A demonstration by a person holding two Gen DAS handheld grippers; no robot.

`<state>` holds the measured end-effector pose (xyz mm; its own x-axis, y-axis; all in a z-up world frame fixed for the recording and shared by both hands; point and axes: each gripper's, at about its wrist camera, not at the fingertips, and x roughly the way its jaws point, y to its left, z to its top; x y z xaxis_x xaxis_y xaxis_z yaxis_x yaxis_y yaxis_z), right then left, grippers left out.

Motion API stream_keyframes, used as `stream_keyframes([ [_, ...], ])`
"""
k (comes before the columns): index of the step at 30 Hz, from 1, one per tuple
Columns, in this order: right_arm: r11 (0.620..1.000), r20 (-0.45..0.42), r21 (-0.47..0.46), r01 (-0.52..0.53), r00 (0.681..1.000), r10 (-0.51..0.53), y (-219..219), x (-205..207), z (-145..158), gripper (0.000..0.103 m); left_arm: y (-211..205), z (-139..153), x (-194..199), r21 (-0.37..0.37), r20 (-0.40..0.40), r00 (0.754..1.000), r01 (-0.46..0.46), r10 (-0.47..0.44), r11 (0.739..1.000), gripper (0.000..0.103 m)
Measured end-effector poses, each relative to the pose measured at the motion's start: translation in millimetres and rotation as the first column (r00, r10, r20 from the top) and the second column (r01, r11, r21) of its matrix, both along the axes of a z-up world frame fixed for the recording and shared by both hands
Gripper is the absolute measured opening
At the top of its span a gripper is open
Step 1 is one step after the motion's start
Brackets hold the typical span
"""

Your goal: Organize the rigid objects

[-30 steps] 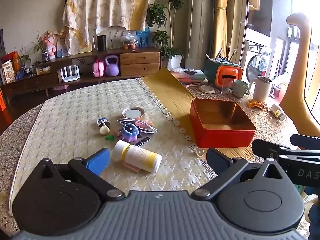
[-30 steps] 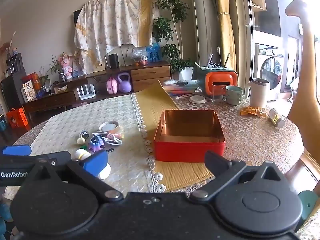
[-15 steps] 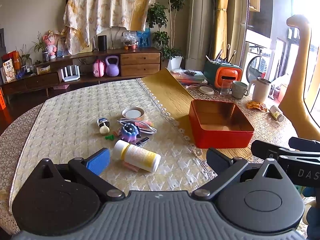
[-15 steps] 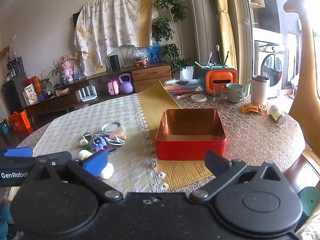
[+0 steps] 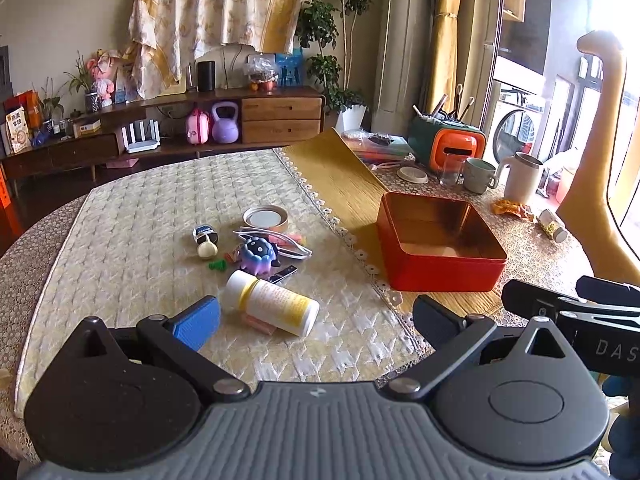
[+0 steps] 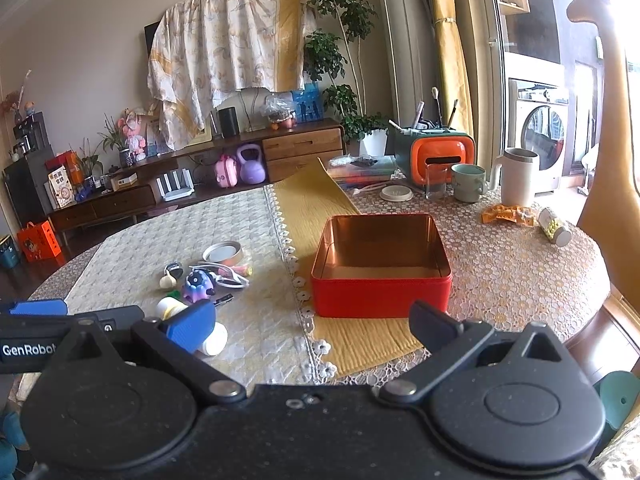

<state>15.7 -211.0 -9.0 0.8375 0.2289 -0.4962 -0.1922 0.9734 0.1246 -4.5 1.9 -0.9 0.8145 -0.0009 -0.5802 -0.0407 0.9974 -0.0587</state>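
Note:
An empty red tin box (image 5: 440, 252) (image 6: 380, 264) sits on the yellow runner. Left of it lies a cluster on the quilted cloth: a white bottle with a yellow label (image 5: 270, 302) (image 6: 192, 322) on its side, a purple spiky toy (image 5: 258, 256) (image 6: 198, 286), a round tin lid (image 5: 265, 217) (image 6: 223, 253), a small garlic-shaped piece (image 5: 207, 249), a green peg (image 5: 217, 266) and white tweezers (image 5: 276, 242). My left gripper (image 5: 316, 316) is open, low over the near table edge with the bottle just ahead. My right gripper (image 6: 310, 324) is open in front of the box.
At the table's back right stand an orange and green holder (image 5: 450, 146), a glass, a mug (image 5: 478, 174), a white jug (image 5: 522, 178), a snack wrapper and a small jar (image 5: 554, 230). A giraffe figure (image 6: 608, 120) rises at the right. A sideboard lines the far wall.
Both grippers have drifted slightly; the right view now sits a little higher and farther back. Nothing on the table has moved, and both stay open.

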Motion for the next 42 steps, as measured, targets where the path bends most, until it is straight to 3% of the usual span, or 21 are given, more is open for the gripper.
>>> stream_keyframes([
  [10,1.000,0.035,0.011,-0.023,0.999,0.022,1.7,-10.9,4.8,0.103,2.8,5.5,-10.7,-0.023,0.014,1.000,-0.021,0.021,1.000,0.103],
  [17,0.999,0.045,0.021,-0.044,0.998,0.043,4.3,-10.4,8.3,0.103,11.2,6.5,-11.6,-0.080,-0.006,1.000,-0.022,0.021,0.997,0.103],
  [22,0.998,0.062,-0.007,-0.057,0.996,0.057,11.8,-7.2,10.7,0.103,14.1,8.2,-9.1,-0.055,0.016,1.000,-0.026,0.027,0.998,0.103],
  [25,0.994,0.062,-0.041,-0.100,0.993,0.103,21.0,-4.5,8.8,0.103,23.5,5.6,-4.6,-0.076,0.024,0.999,-0.036,0.038,0.996,0.103],
  [30,0.974,0.029,-0.088,-0.211,0.976,0.214,38.2,11.8,2.0,0.103,42.0,-3.8,20.8,-0.103,-0.030,0.997,-0.076,0.074,0.992,0.103],
  [35,0.941,-0.049,-0.112,-0.320,0.947,0.316,57.0,38.6,-13.4,0.103,52.9,-15.7,57.4,-0.043,-0.057,0.997,-0.049,0.047,0.998,0.103],
  [42,0.887,-0.128,-0.180,-0.425,0.904,0.408,88.5,72.6,-43.5,0.099,81.7,-43.4,125.7,-0.054,-0.151,0.988,-0.049,0.040,0.997,0.103],
])
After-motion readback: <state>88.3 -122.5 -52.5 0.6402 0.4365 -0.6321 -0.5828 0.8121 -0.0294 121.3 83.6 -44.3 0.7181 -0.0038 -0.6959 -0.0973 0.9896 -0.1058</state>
